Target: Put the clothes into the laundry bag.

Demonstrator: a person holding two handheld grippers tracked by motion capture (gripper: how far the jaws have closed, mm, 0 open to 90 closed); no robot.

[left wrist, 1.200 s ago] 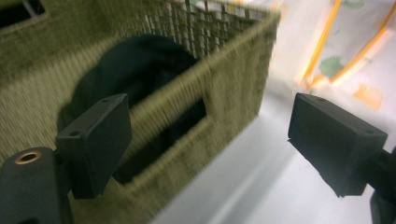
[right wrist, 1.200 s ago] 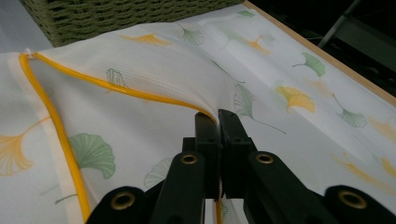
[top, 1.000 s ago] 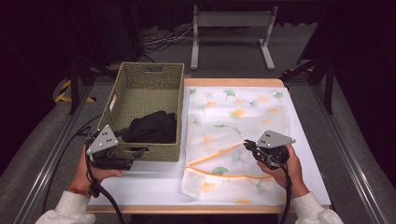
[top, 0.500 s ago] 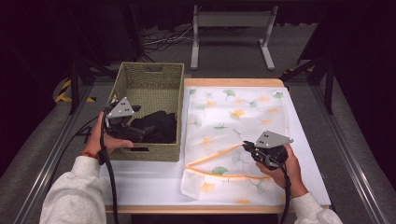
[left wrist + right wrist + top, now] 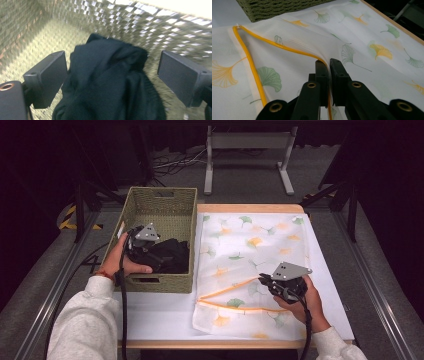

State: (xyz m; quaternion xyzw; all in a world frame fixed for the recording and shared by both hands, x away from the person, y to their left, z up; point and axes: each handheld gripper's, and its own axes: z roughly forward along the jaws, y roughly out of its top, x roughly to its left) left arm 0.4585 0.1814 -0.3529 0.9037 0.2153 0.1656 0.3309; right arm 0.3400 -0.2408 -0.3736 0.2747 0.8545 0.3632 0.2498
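A: High cam sits above the person's side, looks fwd and down on the whole table (image 5: 165, 307), fairly far off.

B: Left tool (image 5: 112, 75) cam?

A: V. close, looks down into the basket (image 5: 175, 30) at the black cloth (image 5: 110, 85).

B: Right one?

A: Low over the printed bag (image 5: 367, 37), close up, basket corner behind. Both spots also show in the high view.

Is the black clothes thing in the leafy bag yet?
Not yet. The right gripper already pinches the laundry bag by its orange-edged opening. The left gripper, jaws open, straddles the black garment in the basket. Grabbing it and bagging it remain.
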